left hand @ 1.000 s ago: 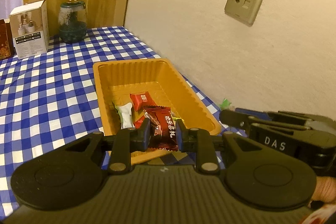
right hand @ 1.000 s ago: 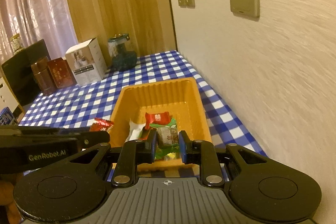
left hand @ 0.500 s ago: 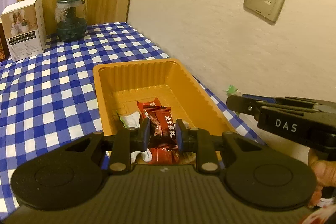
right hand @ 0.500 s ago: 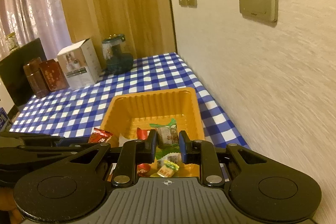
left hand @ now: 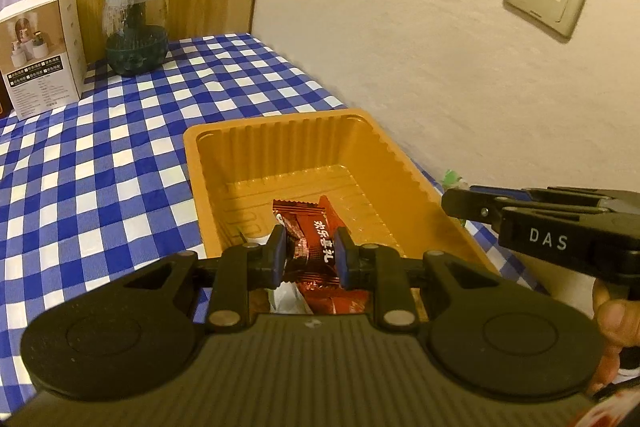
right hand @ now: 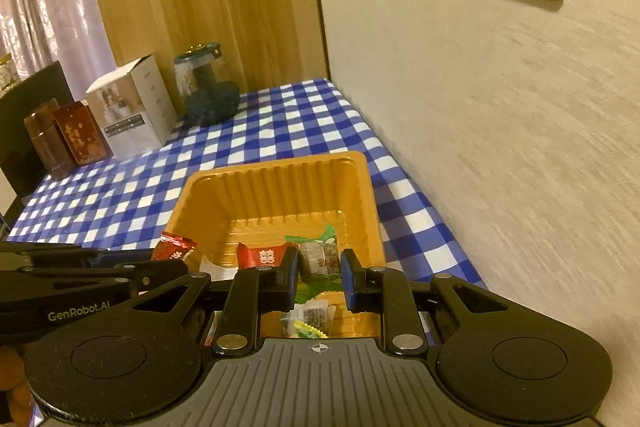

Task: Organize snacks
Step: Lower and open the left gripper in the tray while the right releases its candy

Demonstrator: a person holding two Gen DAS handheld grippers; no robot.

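In the left wrist view, our left gripper (left hand: 311, 255) sits at lower centre, its blue pads pinching a dark red candy wrapper (left hand: 316, 247) with white characters. The candy hangs over the near end of the orange tray (left hand: 288, 143), which fills the middle of the frame on the blue checked tablecloth (left hand: 100, 155). A second red wrapper (left hand: 300, 207) lies on the tray floor just behind. At the right edge our right gripper (left hand: 460, 201) reaches in from the side; we cannot tell its state from here. A white box (left hand: 40, 51) and a glass jar (left hand: 136, 27) stand at upper left.

In the right wrist view, our right gripper (right hand: 319, 273) at lower centre pinches a green-edged snack packet (right hand: 320, 255) above the tray (right hand: 280, 171). A red double-happiness candy (right hand: 264, 257) lies left of it, and small wrapped sweets (right hand: 310, 319) sit below. The left gripper (right hand: 160, 269) enters from the left edge with its red candy (right hand: 174, 247).
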